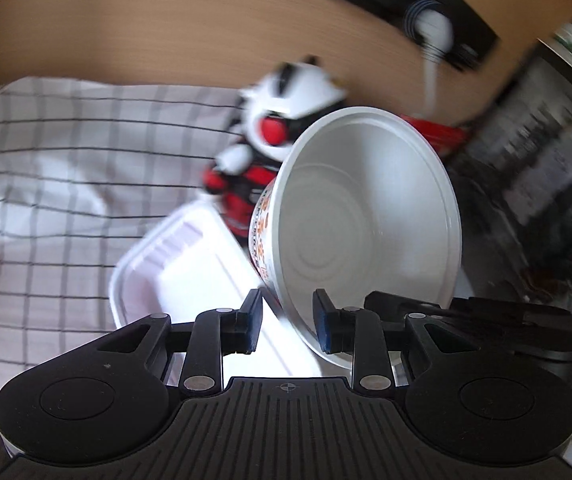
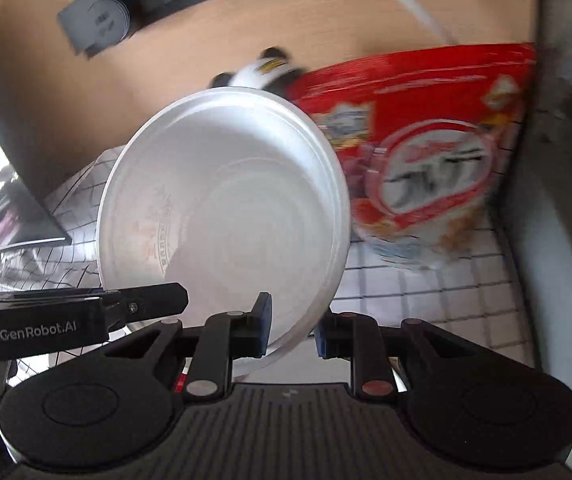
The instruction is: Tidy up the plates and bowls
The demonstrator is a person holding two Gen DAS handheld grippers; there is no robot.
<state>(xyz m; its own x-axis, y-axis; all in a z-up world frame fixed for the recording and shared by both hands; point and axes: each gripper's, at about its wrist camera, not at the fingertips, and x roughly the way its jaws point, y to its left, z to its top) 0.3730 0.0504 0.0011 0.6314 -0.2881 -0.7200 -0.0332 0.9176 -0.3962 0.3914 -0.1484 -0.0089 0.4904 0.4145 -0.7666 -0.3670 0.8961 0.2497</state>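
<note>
Over the checked cloth, a white bowl with an orange-printed outside hung tilted. The left gripper and right gripper each straddled its rim, jaws narrowly apart; firm contact I could not confirm. Best to level it above the white tray before release, judging by the blur.
</note>
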